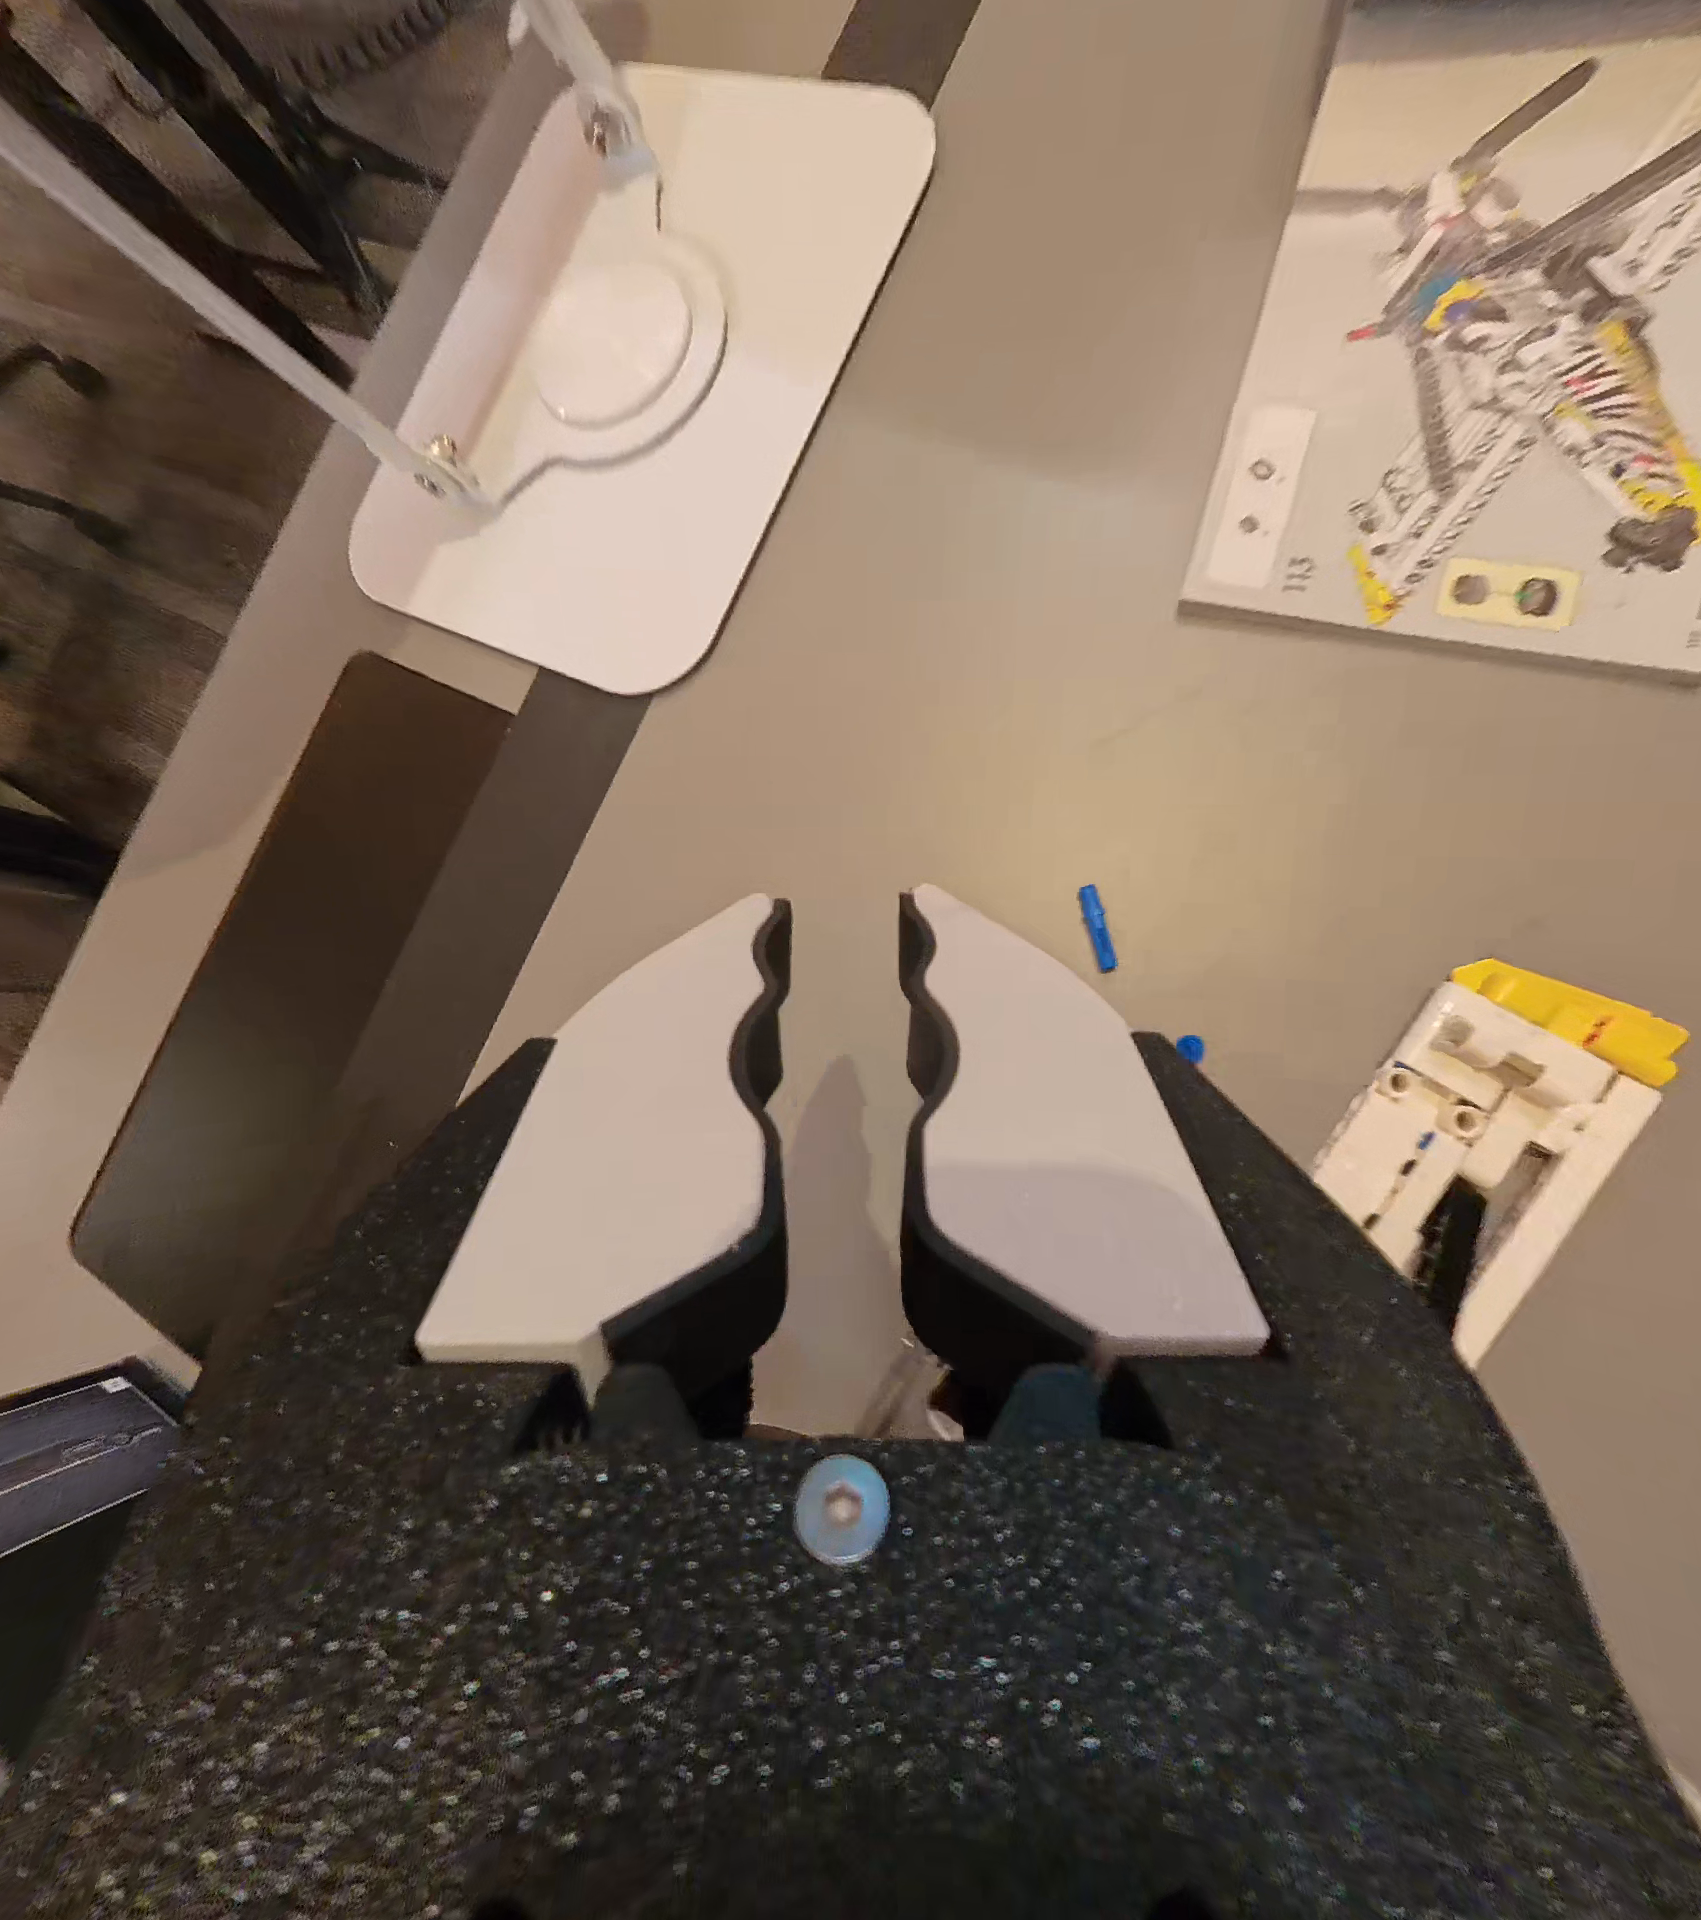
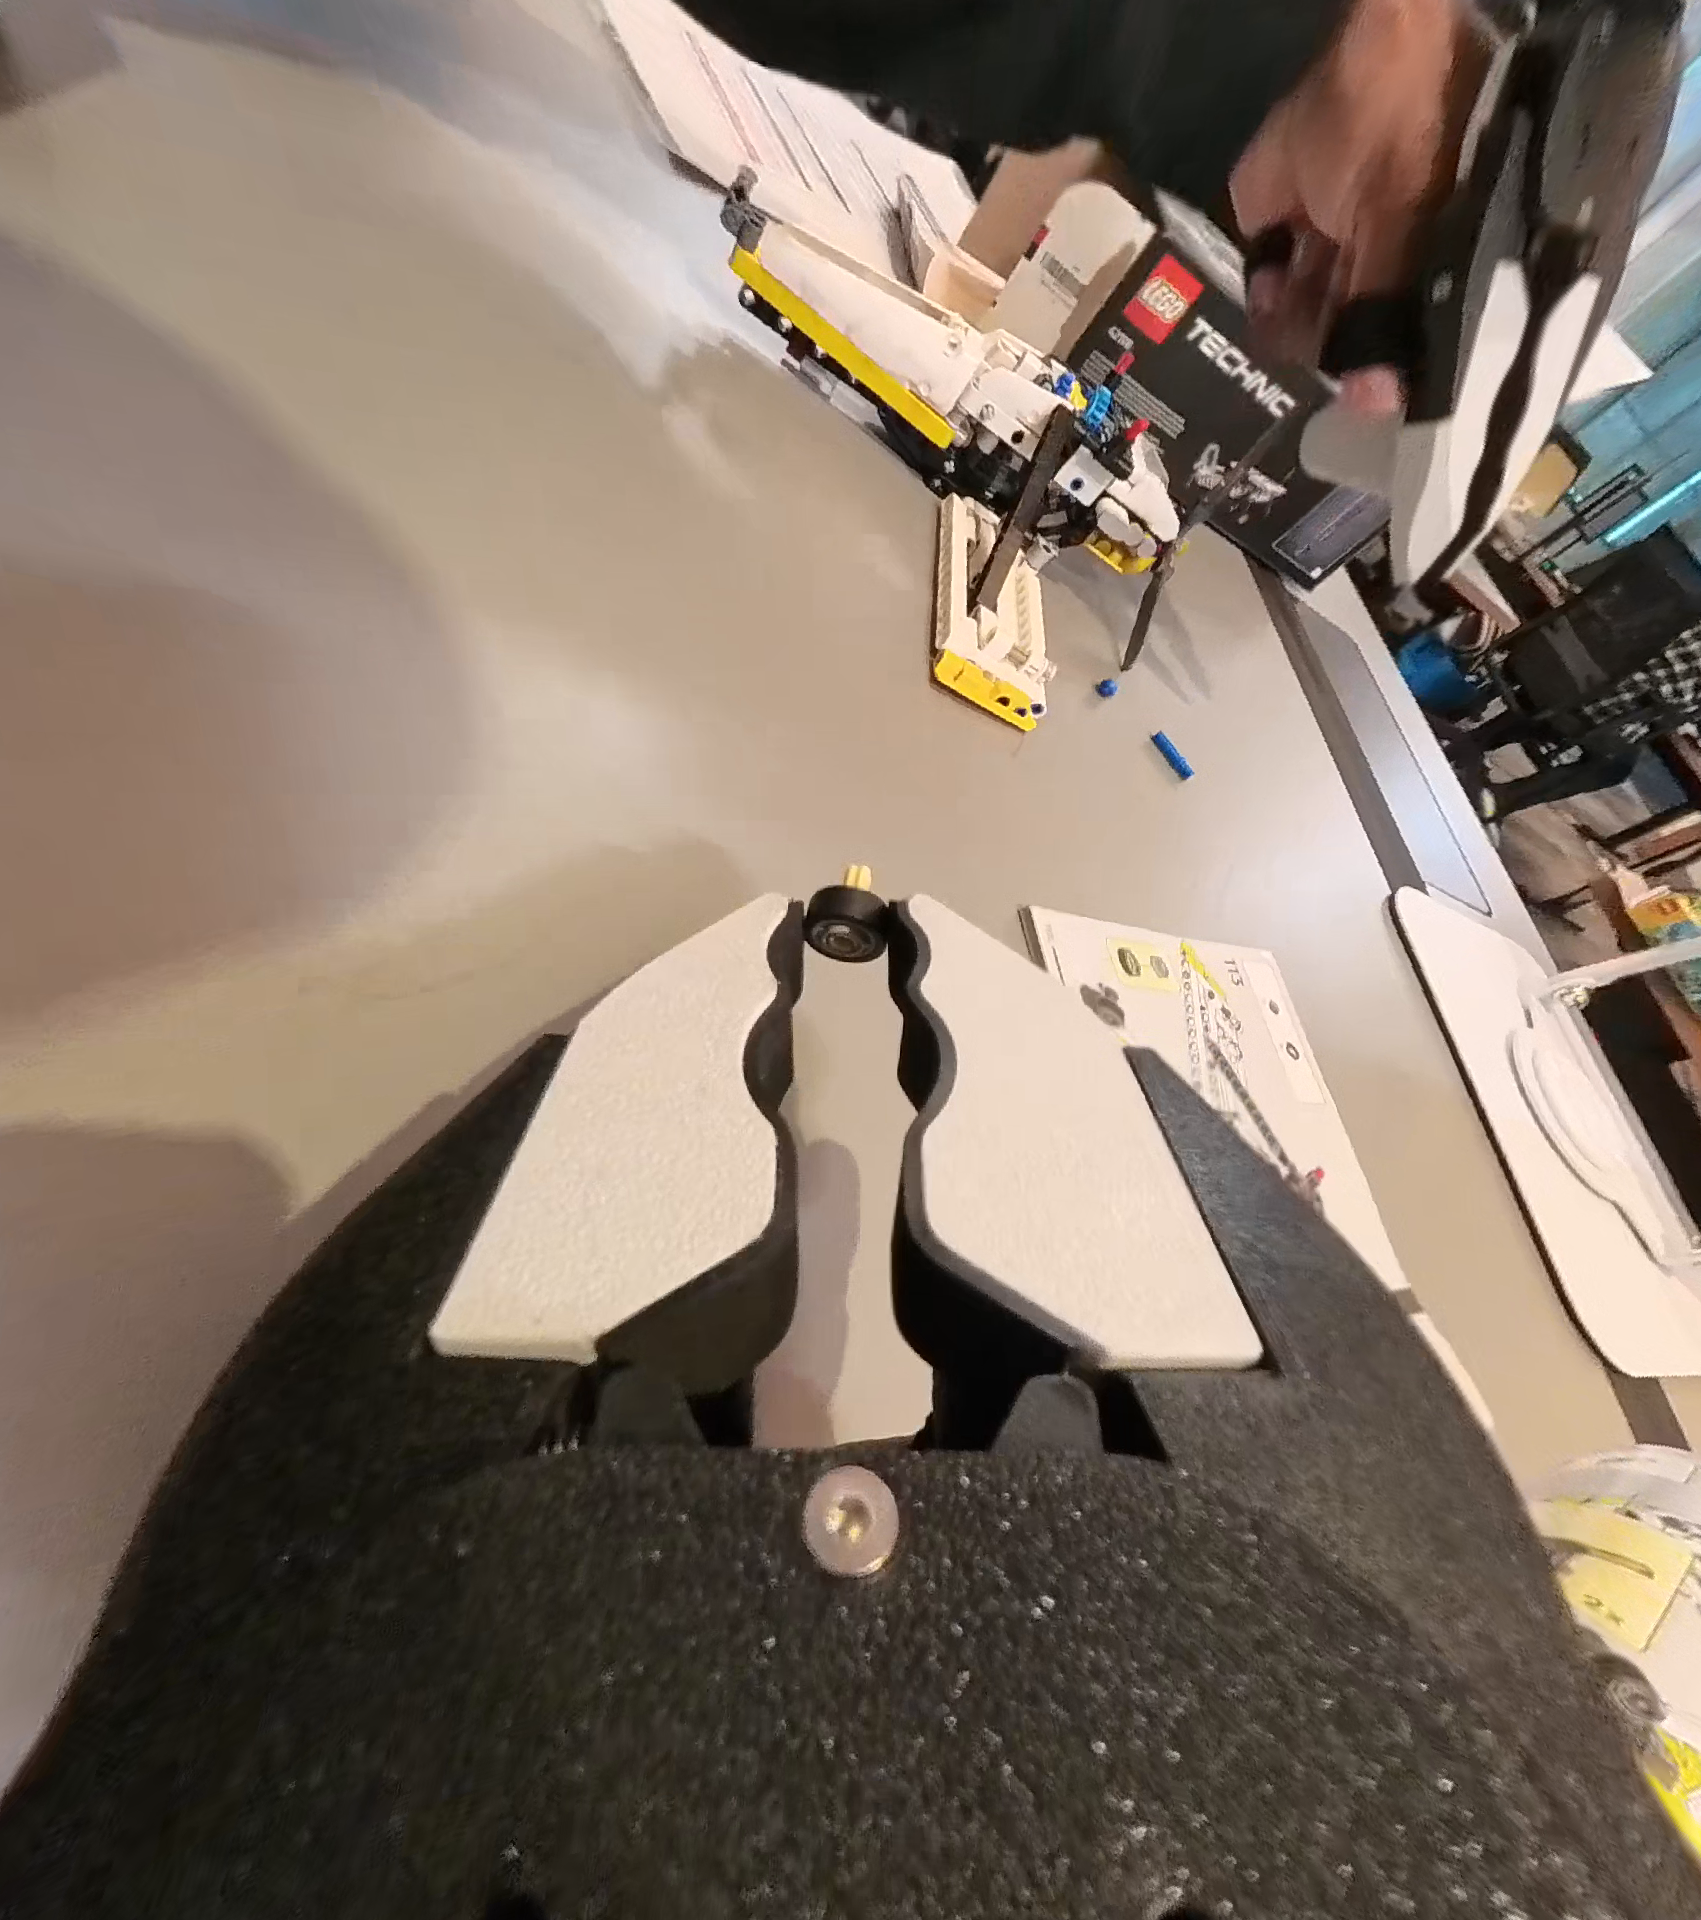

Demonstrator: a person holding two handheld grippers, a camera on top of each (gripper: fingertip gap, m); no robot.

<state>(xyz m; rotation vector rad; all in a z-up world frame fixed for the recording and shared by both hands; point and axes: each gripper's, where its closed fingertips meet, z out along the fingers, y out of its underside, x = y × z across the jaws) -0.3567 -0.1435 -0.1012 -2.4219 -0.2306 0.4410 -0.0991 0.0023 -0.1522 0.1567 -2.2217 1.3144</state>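
The right gripper (image 2: 846,920) is clamped at its fingertips on a small black rubber wheel with a pale yellow axle stub (image 2: 844,928), both dark pads pressing on the tyre, held clear above the grey tabletop (image 2: 410,727). The left gripper (image 1: 844,909) stands with its fingers apart and nothing between them, over bare table; a hand (image 2: 1345,208) carries it high in the right wrist view. Nearest to the left gripper lie a loose blue plastic connector pin (image 1: 1097,928) and a small round blue stud (image 1: 1190,1047), both on the table and unheld. Just beyond them rests the partly built white-and-yellow brick aircraft model (image 2: 1012,447), with black rotor blades, beside its black cardboard box (image 2: 1230,416). An open printed instruction booklet (image 1: 1490,343) lies flat near a white lamp base (image 1: 648,384). Judged from this layout, the model is largely assembled, while the wheel and the blue parts are not yet fitted
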